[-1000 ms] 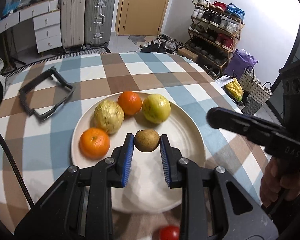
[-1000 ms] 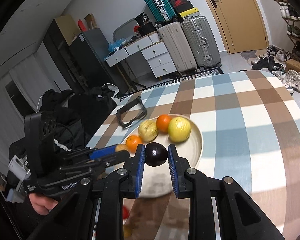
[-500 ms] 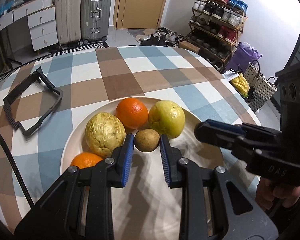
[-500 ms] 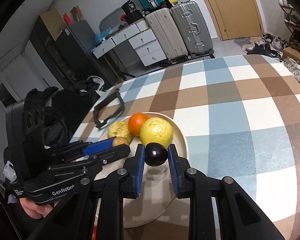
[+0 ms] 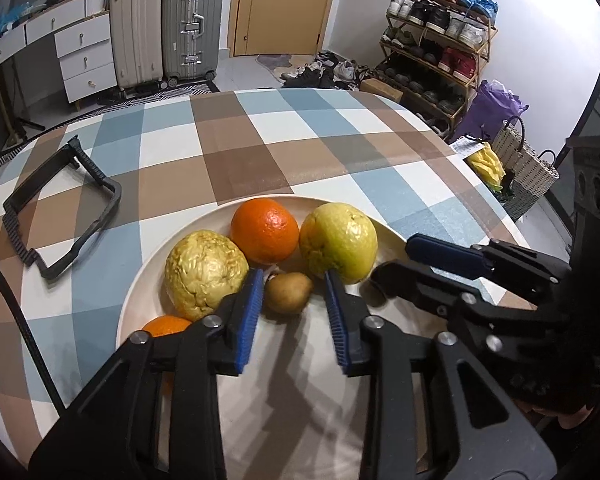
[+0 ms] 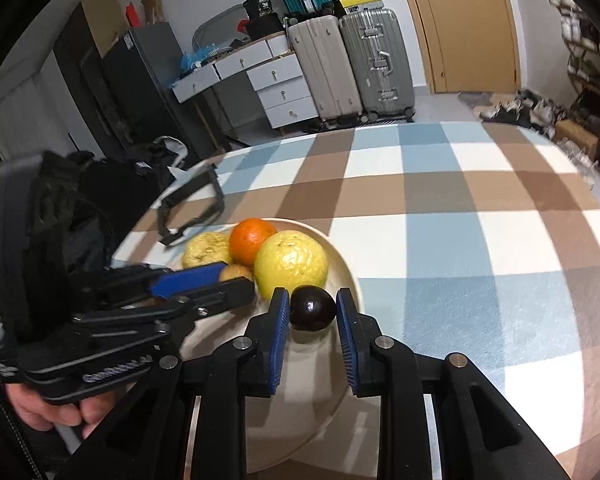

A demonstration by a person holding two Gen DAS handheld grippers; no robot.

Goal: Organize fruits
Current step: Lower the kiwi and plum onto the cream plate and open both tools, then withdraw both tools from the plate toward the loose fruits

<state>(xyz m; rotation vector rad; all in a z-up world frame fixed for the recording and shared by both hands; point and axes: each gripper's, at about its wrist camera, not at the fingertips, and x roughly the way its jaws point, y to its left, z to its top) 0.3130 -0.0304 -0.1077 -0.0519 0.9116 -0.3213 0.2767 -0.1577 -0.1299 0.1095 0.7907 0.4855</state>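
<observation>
A round cream plate (image 5: 140, 292) sits on the counter (image 5: 260, 152), which is covered in a blue, brown and white checked cloth. On the plate lie a bright orange (image 5: 265, 230) at the far side, a knobbly pale-yellow fruit (image 5: 204, 272) to its left and a smooth yellow-green fruit (image 5: 339, 242) to its right; a second orange (image 5: 165, 325) peeks out behind the left gripper's finger. The left gripper (image 5: 292, 294) stands with its blue-padded fingers parted around a small brown kiwi (image 5: 288, 292), which rests on the plate between the two yellow fruits, with a gap showing on each side of it. The right gripper (image 6: 313, 308) is likewise spread around a dark, glossy, near-black round fruit (image 6: 312, 308); this one lies at the plate's near-right edge, just beside the yellow-green fruit, and the pads look close to it but not pressed on. A black rectangular frame (image 5: 60, 208) lies on the cloth left of the plate.
</observation>
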